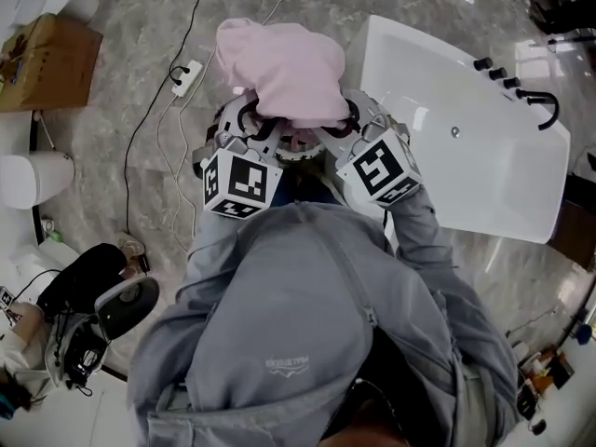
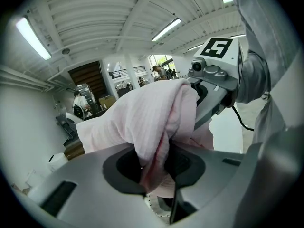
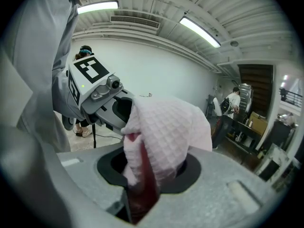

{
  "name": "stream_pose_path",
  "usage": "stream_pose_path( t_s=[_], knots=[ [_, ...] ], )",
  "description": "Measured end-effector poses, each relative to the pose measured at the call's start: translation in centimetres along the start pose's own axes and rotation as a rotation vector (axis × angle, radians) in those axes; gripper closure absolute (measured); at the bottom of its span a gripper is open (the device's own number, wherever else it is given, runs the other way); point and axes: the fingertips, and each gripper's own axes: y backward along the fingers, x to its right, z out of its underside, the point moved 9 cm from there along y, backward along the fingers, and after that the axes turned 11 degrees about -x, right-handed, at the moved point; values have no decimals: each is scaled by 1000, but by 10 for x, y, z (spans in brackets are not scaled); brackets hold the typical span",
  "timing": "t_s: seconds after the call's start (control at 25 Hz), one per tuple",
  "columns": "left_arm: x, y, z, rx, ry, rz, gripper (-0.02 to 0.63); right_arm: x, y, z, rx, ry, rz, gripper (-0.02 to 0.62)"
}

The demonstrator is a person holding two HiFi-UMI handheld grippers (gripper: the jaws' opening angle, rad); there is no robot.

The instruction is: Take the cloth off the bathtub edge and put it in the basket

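Note:
A pink cloth [image 1: 284,68] is bunched up and held in the air between both grippers, left of the white bathtub [image 1: 466,128]. My left gripper [image 1: 250,121] is shut on the cloth's left end; in the left gripper view the pink fabric [image 2: 142,122] fills the gripper [image 2: 159,167] between the jaws. My right gripper [image 1: 349,119] is shut on the right end, and in the right gripper view the cloth [image 3: 166,132] is pinched in the gripper [image 3: 142,175]. A white perforated rim, perhaps the basket [image 2: 156,205], shows just below the left jaws. The cloth hides most of it.
A black faucet [image 1: 545,102] stands at the tub's far corner. On the marble floor lie a power strip with cables [image 1: 186,74], a cardboard box [image 1: 47,59] and a white cylinder [image 1: 33,177]. Gear is piled at the lower left [image 1: 84,315].

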Motion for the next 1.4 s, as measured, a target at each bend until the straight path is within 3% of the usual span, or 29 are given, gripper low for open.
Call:
stream_pose_path(
  t_s=[0.32,0.52,0.76,0.96,1.2,1.4],
  knots=[
    [10,-53,28,-50,18,97,495,6,-36,46,-51,-87,-41,474],
    [38,-69,45,-86,34,154,494,-8,-42,80,-91,-120,-73,472],
    [-15,-124,123,-131,66,225,494,2,-150,82,-155,-146,-104,474],
    [-13,-165,161,-183,92,291,494,0,-194,115,-215,-201,-142,474],
    [-20,-170,210,-256,95,359,494,-24,-238,114,-331,-196,-158,474],
    [22,-220,210,-335,115,408,494,-12,-241,180,-411,-207,-180,472]
  ],
)
